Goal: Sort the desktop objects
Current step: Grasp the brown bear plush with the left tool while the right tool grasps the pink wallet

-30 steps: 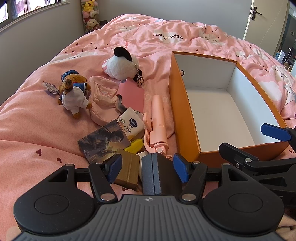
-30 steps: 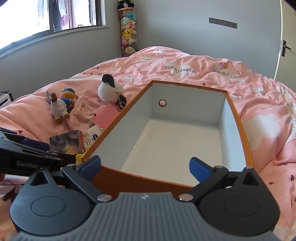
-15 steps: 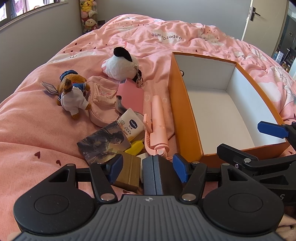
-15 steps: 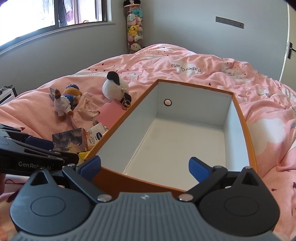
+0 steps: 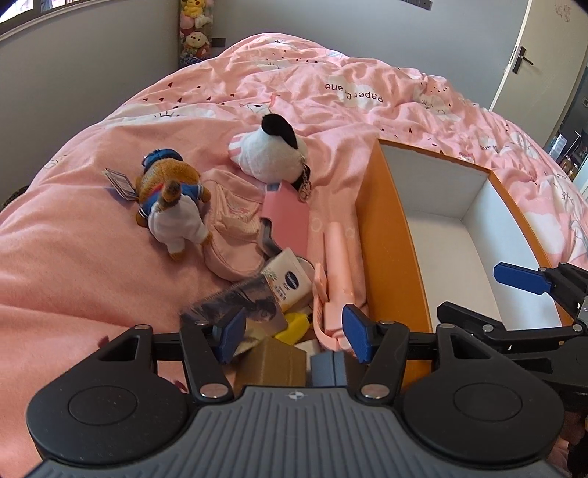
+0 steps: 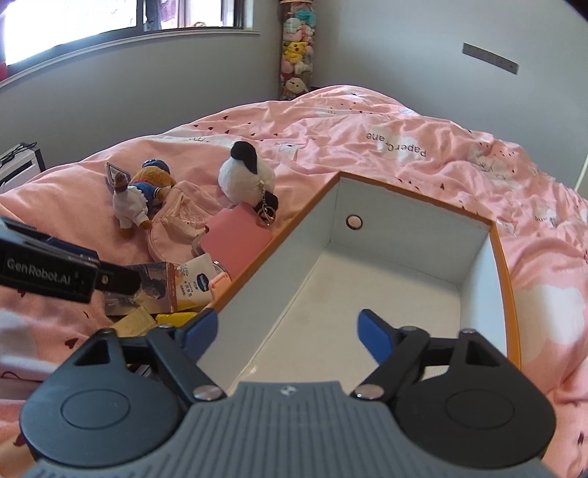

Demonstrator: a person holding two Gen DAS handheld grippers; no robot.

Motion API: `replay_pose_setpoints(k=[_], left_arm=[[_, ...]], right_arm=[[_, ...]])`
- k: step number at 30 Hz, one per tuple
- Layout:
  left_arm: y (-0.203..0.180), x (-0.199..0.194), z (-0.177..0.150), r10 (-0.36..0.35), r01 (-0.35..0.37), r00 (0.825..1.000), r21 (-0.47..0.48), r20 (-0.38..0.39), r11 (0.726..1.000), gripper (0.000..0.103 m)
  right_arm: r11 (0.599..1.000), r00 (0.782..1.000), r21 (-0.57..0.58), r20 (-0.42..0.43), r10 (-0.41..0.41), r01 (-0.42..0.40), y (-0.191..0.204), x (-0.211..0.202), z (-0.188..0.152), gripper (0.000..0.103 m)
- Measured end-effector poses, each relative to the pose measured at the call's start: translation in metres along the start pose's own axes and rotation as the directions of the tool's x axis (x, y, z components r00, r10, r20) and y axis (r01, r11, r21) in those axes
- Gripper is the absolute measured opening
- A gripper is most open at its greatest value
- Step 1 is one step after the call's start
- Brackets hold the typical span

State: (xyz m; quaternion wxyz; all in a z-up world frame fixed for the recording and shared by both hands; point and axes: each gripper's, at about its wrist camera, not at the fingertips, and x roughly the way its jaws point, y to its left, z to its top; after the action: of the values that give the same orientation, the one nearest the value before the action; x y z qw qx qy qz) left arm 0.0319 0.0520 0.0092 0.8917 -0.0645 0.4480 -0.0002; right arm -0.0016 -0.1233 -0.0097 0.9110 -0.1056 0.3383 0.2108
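A: Where are both tools?
B: The left tool (image 5: pixel 294 329), released, hovers lower centre over the cluttered pile of small items (image 5: pixel 279 294); the right tool (image 6: pixel 288 332), released, hangs over the white-lined orange cardboard box (image 6: pixel 386 279).

Cloth and card — soft against matt

The bedspread (image 5: pixel 92 264) was seen as wrinkled cloth; the plush dog (image 5: pixel 172 206) looked fuzzy; the box (image 6: pixel 397 272) appeared matt card — smooth, white inside.

Bright window (image 6: pixel 121 22) daylight, soft shadows, sharp focus, fisheye-curved edges
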Motion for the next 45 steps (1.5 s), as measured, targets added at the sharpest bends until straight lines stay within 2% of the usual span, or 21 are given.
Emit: replay_pose_setpoints(k=[4,5,9,13,17,20,23,28,33,34,38,45], left_arm=[[0.013,0.0,0.015,0.016,-0.016,1.0,0.0,0.002,1.0,0.064],[0.018,0.001,0.019,0.019,-0.019,1.0,-0.003,0.0,1.0,0.063],[0.038,0.007,0.035,0.012,-0.013,1.0,-0.05,-0.024,0.999,0.063],[0.053,0.012,0.049,0.035,-0.037,0.999,-0.077,-0.023,0.996,0.063],[0.067,0.018,0.065,0.059,-0.06,0.998,-0.096,-0.018,0.994,0.063],[0.076,0.027,0.076,0.066,-0.069,0.998,-0.125,-0.022,0.99,0.064],[0.085,0.037,0.088,0.087,-0.092,0.995,-0.15,-0.037,0.984,0.064],[0.096,0.056,0.102,0.076,-0.086,0.995,-0.168,-0.065,0.982,0.065],[0.104,0.078,0.103,0.067,-0.087,0.991,-0.18,-0.116,0.98,0.066],[0.106,0.082,0.102,0.068,-0.09,0.99,-0.185,-0.12,0.979,0.07],[0.109,0.091,0.101,0.093,-0.112,0.989,-0.17,-0.116,0.979,0.073],[0.119,0.106,0.101,0.071,-0.098,0.988,-0.195,-0.138,0.976,0.078]], right_arm=[[0.999,0.999,-0.011,-0.013,0.042,-0.042,-0.006,0.01,0.017,0.065],[0.999,0.998,-0.009,-0.018,0.053,-0.054,-0.007,0.013,0.023,0.065],[0.987,0.987,0.012,-0.044,0.158,-0.157,-0.011,0.026,0.047,0.056],[0.969,0.966,0.016,-0.076,0.248,-0.248,-0.003,0.045,0.07,0.055],[0.962,0.955,-0.007,-0.122,0.269,-0.272,0.013,0.07,0.087,0.055],[0.958,0.944,0.025,-0.161,0.287,-0.287,0.021,0.094,0.1,0.055],[0.957,0.935,0.063,-0.201,0.291,-0.285,0.028,0.119,0.11,0.055],[0.958,0.917,0.105,-0.28,0.286,-0.266,0.041,0.162,0.123,0.056],[0.96,0.899,0.129,-0.338,0.279,-0.249,0.051,0.191,0.126,0.06],[0.963,0.898,0.124,-0.348,0.269,-0.24,0.053,0.196,0.127,0.061],[0.964,0.884,0.131,-0.387,0.263,-0.23,0.058,0.212,0.125,0.064],[0.977,0.885,0.105,-0.416,0.211,-0.184,0.064,0.237,0.119,0.079]])
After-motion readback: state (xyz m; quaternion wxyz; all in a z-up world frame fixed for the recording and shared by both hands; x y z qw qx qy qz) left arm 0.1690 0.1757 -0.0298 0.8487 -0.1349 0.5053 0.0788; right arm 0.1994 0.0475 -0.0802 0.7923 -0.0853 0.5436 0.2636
